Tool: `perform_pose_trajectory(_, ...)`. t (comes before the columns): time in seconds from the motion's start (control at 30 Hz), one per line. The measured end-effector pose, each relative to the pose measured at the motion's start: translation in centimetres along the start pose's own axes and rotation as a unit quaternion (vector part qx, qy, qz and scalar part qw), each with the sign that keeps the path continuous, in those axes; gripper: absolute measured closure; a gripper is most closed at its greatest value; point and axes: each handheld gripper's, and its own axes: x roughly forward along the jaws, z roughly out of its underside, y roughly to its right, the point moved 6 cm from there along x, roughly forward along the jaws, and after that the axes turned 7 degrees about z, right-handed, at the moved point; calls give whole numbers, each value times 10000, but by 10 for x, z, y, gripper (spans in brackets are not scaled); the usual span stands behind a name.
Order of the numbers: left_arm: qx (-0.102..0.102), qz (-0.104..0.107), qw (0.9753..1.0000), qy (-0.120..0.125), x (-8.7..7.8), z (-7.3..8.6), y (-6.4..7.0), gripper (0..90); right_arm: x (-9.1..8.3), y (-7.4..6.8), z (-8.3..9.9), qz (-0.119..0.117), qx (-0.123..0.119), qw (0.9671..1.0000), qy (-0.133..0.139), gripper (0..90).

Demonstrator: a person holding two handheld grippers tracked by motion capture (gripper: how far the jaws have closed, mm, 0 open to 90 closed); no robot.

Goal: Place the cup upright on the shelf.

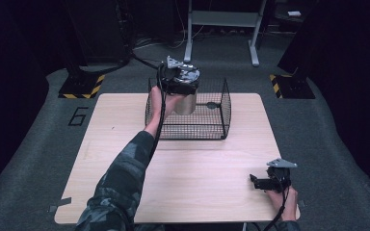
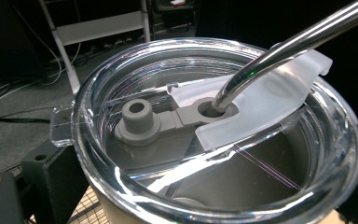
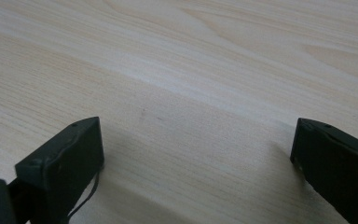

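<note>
Tongs on the person's left [image 1: 182, 82] sit at twelve o'clock on the pale wooden counter [image 1: 125, 139], above the black wire-mesh basket [image 1: 221, 108], and they are closed around a stainless-steel tumbler [image 1: 187, 103] near its top. In the high view the tumbler hangs inside the basket's left half, its metal wall showing below the black tool; whether its base touches the mesh floor cannot be told. The left hand [image 1: 161, 98] grips the tool from the seven o'clock side, with a camouflage-patterned sleeve [image 1: 120, 183] reaching back toward six o'clock.

In the left gripper view the tumbler's clear plastic lid [image 2: 98, 140] lies close under the camera. A grey rubber plug [image 2: 137, 119] stands on the lid at about ten o'clock of its centre, joined to a grey collar through which a shiny metal straw [image 2: 298, 39] passes, leaning toward two o'clock. A frosted translucent flap [image 2: 270, 102] lies under the straw.

Tongs on the right [image 1: 260, 182] rest at five o'clock on the counter, held by the right hand [image 1: 284, 197]. In the right gripper view their two black jaws stand wide apart over bare wood [image 3: 205, 93] with nothing between them.
</note>
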Motion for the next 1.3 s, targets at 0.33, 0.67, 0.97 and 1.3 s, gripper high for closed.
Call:
perform_pose_trajectory(0.33, -176, -76, 9997, -162, 19, 14, -8, 36, 0, 0, 0, -3, -15, 10000, 7, 21)
perform_pose_trajectory(0.67, -453, -212, 9983, -311, 40, 35, -17, 37, 0, 0, 0, 13, 2, 10000, 17, 22)
perform_pose_trajectory(0.97, -544, -299, 9974, -364, 55, 50, -19, 37, 1, 0, 0, 10, -8, 10000, 33, 22)
perform_pose_trajectory(1.3, -609, -399, 9958, -559, 74, 64, -20, 37, 0, -1, 0, 10, 26, 10000, 18, 23)
